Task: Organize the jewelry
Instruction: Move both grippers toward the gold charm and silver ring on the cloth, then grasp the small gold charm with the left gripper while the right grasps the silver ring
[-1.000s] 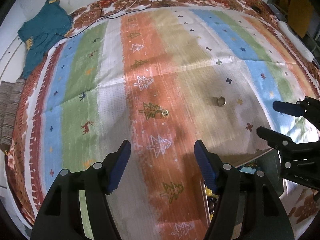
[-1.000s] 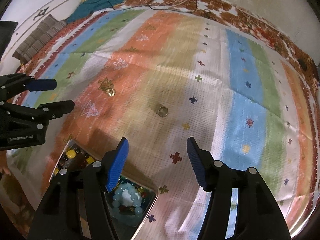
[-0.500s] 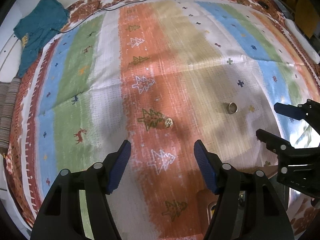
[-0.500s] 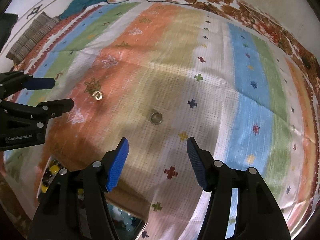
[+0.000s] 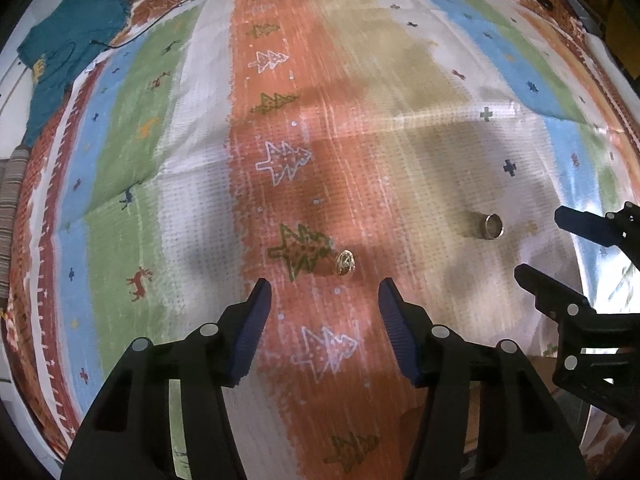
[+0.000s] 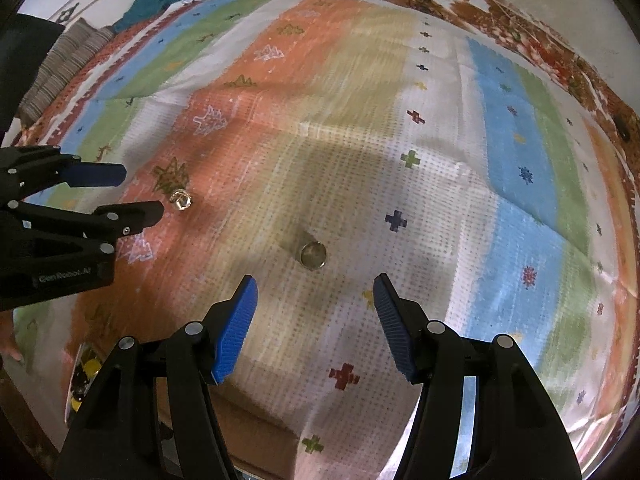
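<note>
A small gold ring point(image 5: 345, 262) lies on the orange stripe of the striped cloth, beside a green tree motif. It also shows in the right wrist view point(image 6: 180, 199). A wider silver band ring point(image 5: 492, 226) lies on the pale stripe; it also shows in the right wrist view point(image 6: 313, 255). My left gripper point(image 5: 325, 292) is open and empty, just short of the gold ring. My right gripper point(image 6: 315, 286) is open and empty, just short of the silver ring.
The striped cloth point(image 5: 132, 184) covers the surface. A jewelry box point(image 6: 82, 376) with coloured beads peeks out at the lower left of the right wrist view. A teal garment point(image 5: 60, 56) and a black cable point(image 5: 168, 12) lie at the far edge.
Both grippers have moved forward and lower toward the rings, which now appear larger and closer. The jewelry box has slid almost out of view. Both stay open.
</note>
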Motion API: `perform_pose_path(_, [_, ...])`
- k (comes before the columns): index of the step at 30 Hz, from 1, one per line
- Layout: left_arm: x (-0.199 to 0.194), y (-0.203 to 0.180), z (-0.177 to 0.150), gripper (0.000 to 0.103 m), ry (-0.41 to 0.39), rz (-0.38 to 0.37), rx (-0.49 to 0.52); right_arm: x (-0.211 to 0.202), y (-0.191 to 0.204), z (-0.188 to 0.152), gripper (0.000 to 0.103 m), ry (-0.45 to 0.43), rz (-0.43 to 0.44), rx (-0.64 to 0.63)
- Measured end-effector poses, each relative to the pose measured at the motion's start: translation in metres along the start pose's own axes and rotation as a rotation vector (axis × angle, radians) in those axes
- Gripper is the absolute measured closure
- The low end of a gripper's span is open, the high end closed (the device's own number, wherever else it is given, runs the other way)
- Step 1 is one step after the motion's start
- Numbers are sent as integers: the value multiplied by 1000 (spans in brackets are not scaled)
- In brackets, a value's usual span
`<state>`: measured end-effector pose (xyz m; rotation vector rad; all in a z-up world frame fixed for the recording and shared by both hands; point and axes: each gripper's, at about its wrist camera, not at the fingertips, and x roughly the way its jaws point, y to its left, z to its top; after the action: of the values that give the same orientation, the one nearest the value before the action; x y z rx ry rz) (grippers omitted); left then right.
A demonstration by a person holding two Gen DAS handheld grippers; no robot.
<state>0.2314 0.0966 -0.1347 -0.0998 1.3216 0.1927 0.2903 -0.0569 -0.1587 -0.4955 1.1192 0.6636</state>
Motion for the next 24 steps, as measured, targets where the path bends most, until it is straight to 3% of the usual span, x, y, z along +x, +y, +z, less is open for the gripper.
perform_pose_path(7, [12,-2,6,52,25,-7,8,11,1,7,44,20,-4,-12])
perform_pose_path(10, [17,-2,7,62,37,-16,10,17,2,9,46,32,-7,-13])
perform_pose_path(16, [23,-8,9,64,48,-22,23,26,3,12,47,46,-8,-14])
perform_pose_path(24, [32,-10,17,72,56,-23,24,39,2,17,55,65,-6,-13])
